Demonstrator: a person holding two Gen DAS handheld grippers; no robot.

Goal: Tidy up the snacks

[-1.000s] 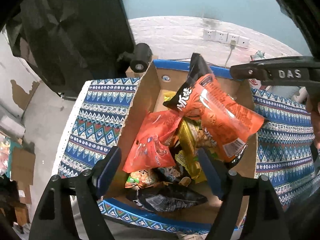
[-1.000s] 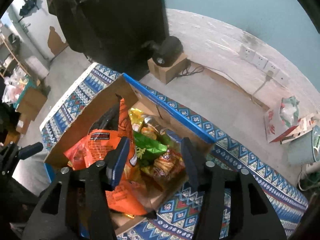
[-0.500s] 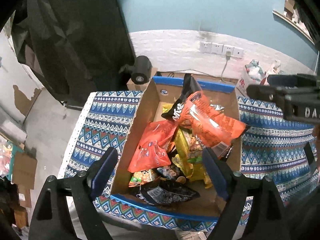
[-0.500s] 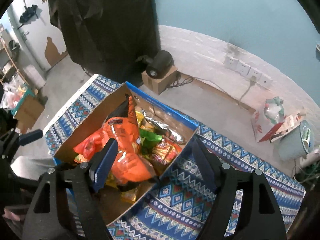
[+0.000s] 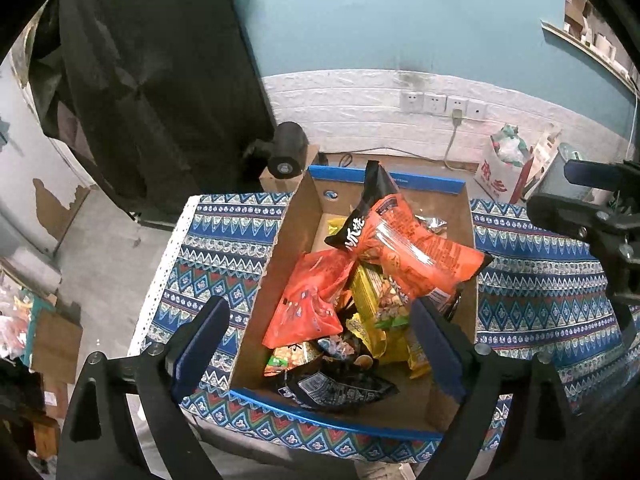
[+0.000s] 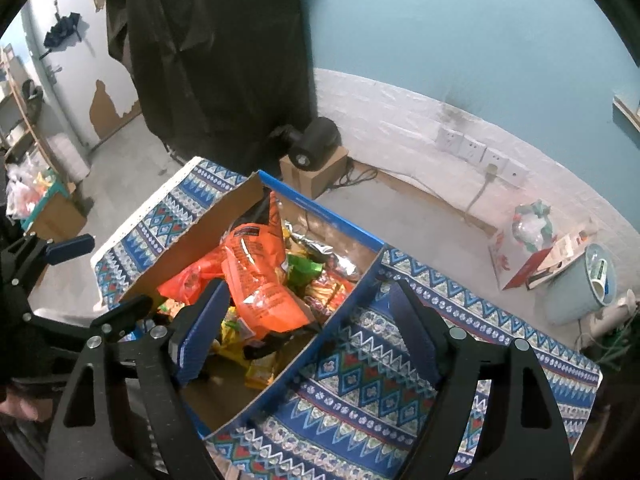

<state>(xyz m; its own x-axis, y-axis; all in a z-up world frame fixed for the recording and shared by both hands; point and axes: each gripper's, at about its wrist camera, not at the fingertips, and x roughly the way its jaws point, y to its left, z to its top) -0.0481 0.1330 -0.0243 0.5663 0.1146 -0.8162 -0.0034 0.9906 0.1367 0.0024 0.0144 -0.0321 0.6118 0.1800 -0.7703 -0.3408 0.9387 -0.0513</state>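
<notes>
Step in hand, as judged: between placements. Both grippers hang above the box with nothing in them, so the next move calls for choosing one packet and coming down on it squarely.

Left gripper (image 5: 318, 342): jaws opening, spread wide, nothing between them; it frames the box's 6 o'clock end.

Cardboard box (image 5: 280, 252) with blue rim sits on the patterned cloth (image 5: 224, 240) over the counter. Contents, left to right: red-orange packet (image 5: 310, 300) at 9 o'clock; black packet (image 5: 336, 388) at 6 o'clock; yellow packets (image 5: 374, 300) mid-heap; large orange chip bag (image 5: 412, 252) lying on top, toward 1 o'clock.

Right gripper (image 6: 308, 334): jaws opening, empty, over the box's right wall; cloth beneath its right finger.
</notes>
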